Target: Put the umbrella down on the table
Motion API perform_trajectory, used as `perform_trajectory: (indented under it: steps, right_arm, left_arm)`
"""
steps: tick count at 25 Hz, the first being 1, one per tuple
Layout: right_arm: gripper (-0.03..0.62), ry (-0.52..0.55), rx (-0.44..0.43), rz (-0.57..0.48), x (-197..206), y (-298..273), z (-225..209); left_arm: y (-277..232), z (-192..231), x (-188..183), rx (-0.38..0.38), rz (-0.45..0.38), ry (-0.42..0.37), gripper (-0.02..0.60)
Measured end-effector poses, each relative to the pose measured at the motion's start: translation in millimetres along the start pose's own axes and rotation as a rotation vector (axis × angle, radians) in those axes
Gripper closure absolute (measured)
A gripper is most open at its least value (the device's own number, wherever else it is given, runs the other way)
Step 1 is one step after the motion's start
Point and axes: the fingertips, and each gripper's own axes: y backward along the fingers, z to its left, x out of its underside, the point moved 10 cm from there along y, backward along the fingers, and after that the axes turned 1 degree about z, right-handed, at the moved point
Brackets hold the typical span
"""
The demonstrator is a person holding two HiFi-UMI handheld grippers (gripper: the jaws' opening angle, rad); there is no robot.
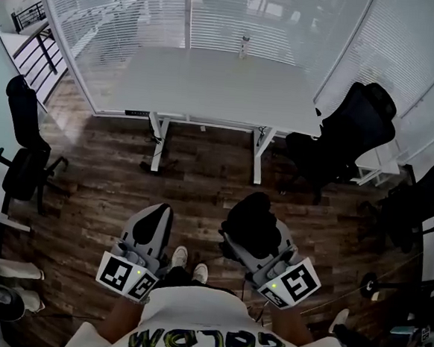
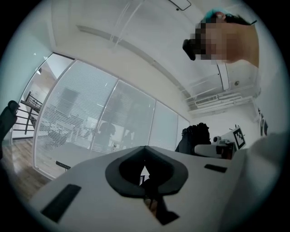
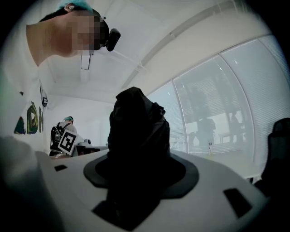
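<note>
Your white shirt (image 1: 205,321) fills the bottom of the head view. You hold both grippers close in front of it, roughly level and pointing ahead toward the table (image 1: 209,86).

Right gripper (image 1: 255,236): the jaws stand wide but are closed on the folded black umbrella (image 1: 253,213). The umbrella bulges up between and above them, and the gripper's own view shows the dark fabric bundle filling the gap. The wide set is judged to come from the bulk of the bundle, not from any release.

Left gripper (image 1: 154,218): the jaws are brought together with nothing between them. It takes no share of the load and is judged to be carried alongside in readiness.

Umbrella location: in your right gripper, over the wooden floor (image 1: 201,183), well apart from the table. The white table top carries a small bottle (image 1: 244,47) near its far edge, and a black office chair (image 1: 347,134) stands by its right corner.

Assessment: carrying stage, placement not yet begun. You must close on the table's near edge, keeping left of the chair. The level hold suits laying the umbrella flat. Risk noted: the soft fabric may shift in the grip or snag on the jaws at release.
</note>
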Motion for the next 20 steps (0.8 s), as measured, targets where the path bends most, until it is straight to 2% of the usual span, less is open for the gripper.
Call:
perform_trajectory:
  steps: [10,20]
  right_arm:
    - [0.342,-0.001,0.017,0.016,6.5,-22.2,-13.0]
    - [0.342,0.022,0.015,0.008,-1.0,-93.9,-41.3]
  left_arm:
    - [-18.5,21.1,7.0,0.016,-0.001,0.02,0.571]
    - [-56.4,88.0,-5.9,0.02,-0.005,0.018,0.571]
